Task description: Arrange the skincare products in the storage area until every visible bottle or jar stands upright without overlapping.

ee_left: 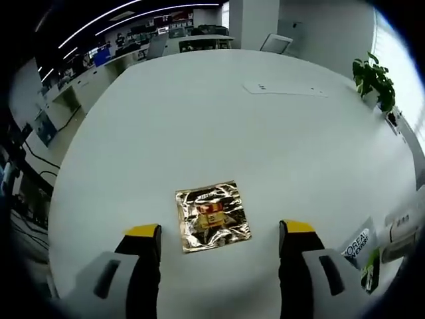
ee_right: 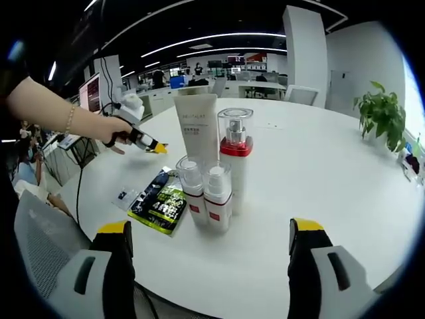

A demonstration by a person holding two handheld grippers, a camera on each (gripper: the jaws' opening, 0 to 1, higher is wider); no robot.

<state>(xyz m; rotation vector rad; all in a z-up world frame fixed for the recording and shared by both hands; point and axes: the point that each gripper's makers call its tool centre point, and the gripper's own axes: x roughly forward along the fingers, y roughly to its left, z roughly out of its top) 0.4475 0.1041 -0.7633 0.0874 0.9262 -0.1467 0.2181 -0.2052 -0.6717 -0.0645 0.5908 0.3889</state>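
In the left gripper view a gold foil sachet [ee_left: 212, 218] lies flat on the white table [ee_left: 219, 126], just ahead of my open left gripper [ee_left: 220, 232]. At the right edge lie a white L'Oreal sachet [ee_left: 356, 247] and a white bottle [ee_left: 402, 229]. In the right gripper view a white tube [ee_right: 197, 129], a tall pump bottle [ee_right: 234, 156] with a red band and two small bottles [ee_right: 191, 189] [ee_right: 216, 196] stand upright, close together. Green and black sachets [ee_right: 159, 201] lie flat to their left. My right gripper [ee_right: 210, 229] is open, short of the small bottles. A hand holds the left gripper [ee_right: 136, 136] at the left.
A potted plant [ee_right: 382, 113] stands at the table's far right edge, also visible in the left gripper view as the plant [ee_left: 373, 78]. A flat white panel [ee_left: 285, 88] sits in the far tabletop. Office desks and chairs stand beyond the table [ee_right: 332, 173].
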